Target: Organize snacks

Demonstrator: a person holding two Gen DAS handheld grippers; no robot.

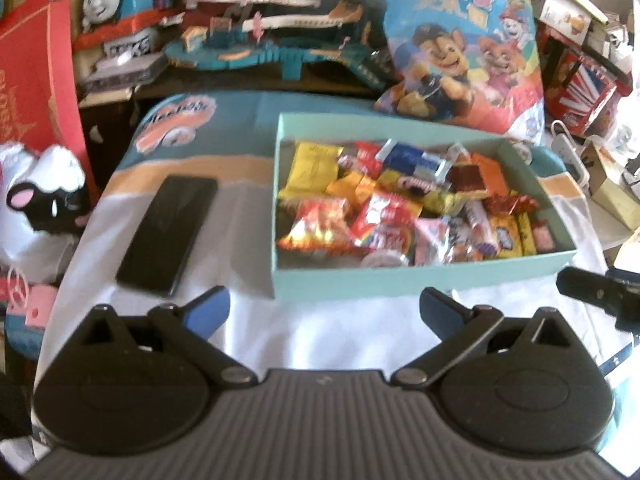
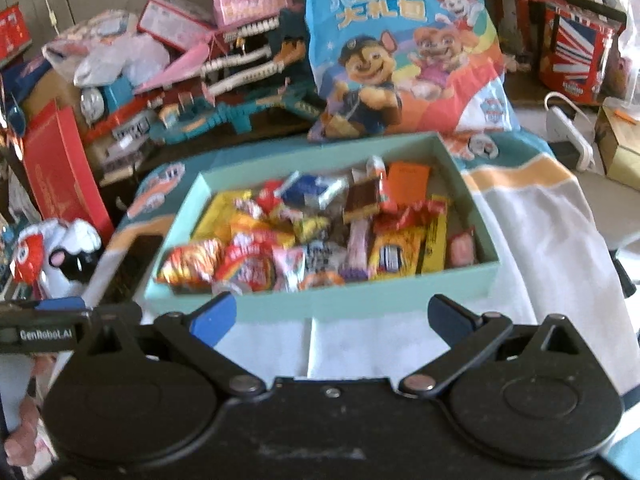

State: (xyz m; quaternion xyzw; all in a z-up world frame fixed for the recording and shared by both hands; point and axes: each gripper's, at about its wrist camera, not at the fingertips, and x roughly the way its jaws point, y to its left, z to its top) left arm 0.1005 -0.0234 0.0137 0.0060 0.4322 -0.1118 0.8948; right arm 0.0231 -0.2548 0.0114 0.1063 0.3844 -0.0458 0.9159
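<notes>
In the left wrist view, the left gripper (image 1: pixel 325 304) has its jaws spread and empty just before the box (image 1: pixel 400 278) of snacks (image 1: pixel 384 204); a phone (image 1: pixel 168 230) lies left of the box. In the right wrist view, the right gripper (image 2: pixel 333 314) likewise has its jaws spread before the box (image 2: pixel 320 300); the phone is mostly hidden.

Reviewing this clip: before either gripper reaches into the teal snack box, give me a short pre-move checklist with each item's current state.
1. Left gripper open and empty: ok.
2. Right gripper open and empty: ok.
3. Teal box uncovered, snacks reachable: ok.
4. Path from both grippers to the box free: ok.
5. Phone lies left of the box, outside the left gripper's line: ok.
6. Where the snacks should be sorted to: cannot tell.
</notes>
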